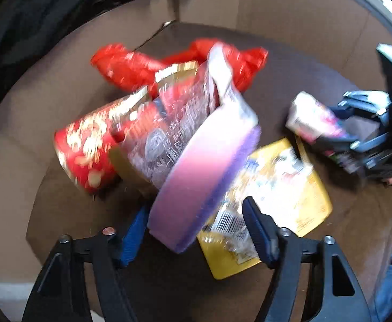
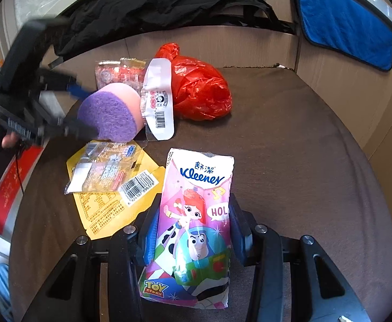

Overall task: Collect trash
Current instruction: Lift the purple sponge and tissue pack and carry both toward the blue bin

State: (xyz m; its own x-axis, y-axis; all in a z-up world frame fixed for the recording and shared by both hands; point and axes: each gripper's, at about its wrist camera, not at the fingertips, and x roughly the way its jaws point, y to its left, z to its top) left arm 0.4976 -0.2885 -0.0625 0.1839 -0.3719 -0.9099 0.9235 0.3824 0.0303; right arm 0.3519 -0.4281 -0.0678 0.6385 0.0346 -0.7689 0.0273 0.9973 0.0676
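the left tongs [image 1: 196, 230] hang over the dark brown tabletop [image 2: 289, 139] with their blue-padded jaws spread apart. a round sponge [image 1: 196, 182], pink with a purple scouring face, sits between them together with its clear printed wrapper [image 1: 169, 134]; in the left wrist view there is a visible gap on each side, so the pads do not seem to press on it, though blur makes this hard to settle. in the right wrist view the same sponge [image 2: 110, 112] shows just ahead of those tongs [image 2: 85, 111].

the right tongs [image 2: 193, 230] are closed on a pink kleenex tissue pack [image 2: 196, 214] printed with toy story figures, one pad against each long side, the pack pointing forward over the tabletop.

on the tabletop lie a flattened yellow wrapper [image 2: 102, 187] with a barcode, just beside the tissue pack, and a crumpled red plastic bag [image 2: 198, 88] beyond the sponge. a red box with gold print [image 1: 85, 147] lies left of the sponge. cardboard walls [image 2: 330, 61] ring the tabletop, with a blue cloth [image 2: 343, 18] draped over one.
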